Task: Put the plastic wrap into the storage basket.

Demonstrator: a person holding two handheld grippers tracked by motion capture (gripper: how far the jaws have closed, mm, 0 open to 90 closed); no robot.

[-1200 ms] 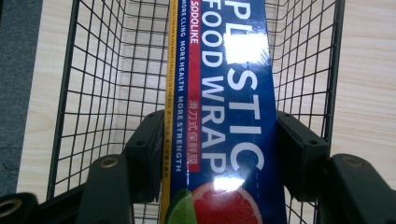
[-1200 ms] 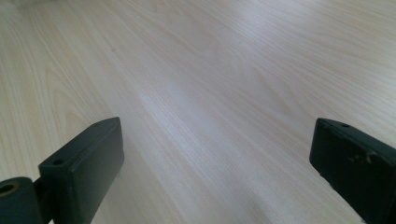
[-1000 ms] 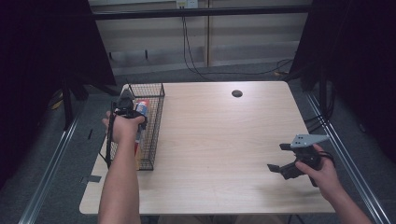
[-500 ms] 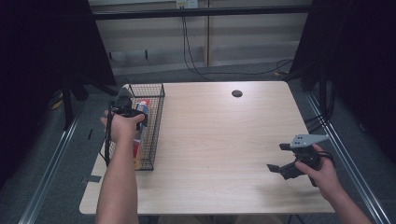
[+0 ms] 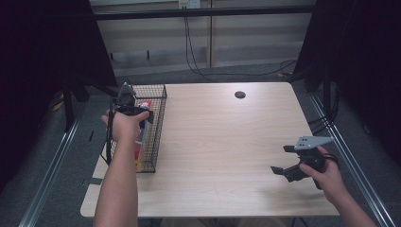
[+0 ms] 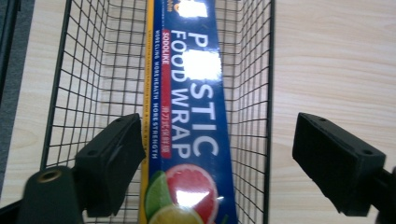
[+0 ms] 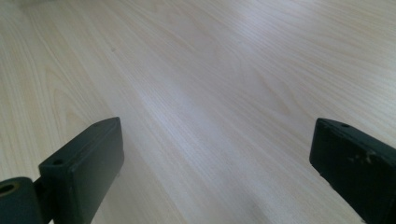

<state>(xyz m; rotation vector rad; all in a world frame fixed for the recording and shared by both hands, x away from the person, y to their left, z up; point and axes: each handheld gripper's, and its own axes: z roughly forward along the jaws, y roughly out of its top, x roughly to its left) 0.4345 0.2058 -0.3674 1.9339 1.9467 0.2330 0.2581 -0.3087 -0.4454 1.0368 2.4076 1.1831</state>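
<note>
The box of plastic food wrap (image 6: 194, 121) lies lengthwise inside the black wire basket (image 5: 158, 127) at the left side of the table (image 5: 227, 156), and the left hand-held gripper (image 6: 217, 149) hangs above it with its jaws spread and just now opening; the box runs between them, but neither pad presses on it, so it is released. The step in hand looks like the let-go after setting the box down, and doing it well means drawing the left hand-held gripper straight up and out. One jaw sits inside the mesh close to the yellow edge of the box, the other outside the basket wall, so any sideways drift could snag a wire (thin mesh catches easily) or nudge the box askew. Keep the jaws apart until they are above the rim. The right hand-held gripper (image 5: 289, 163) rests low over bare wood near the right edge, jaws wide and empty; it is well apart from the basket and is best kept still until the left hand is free.
</note>
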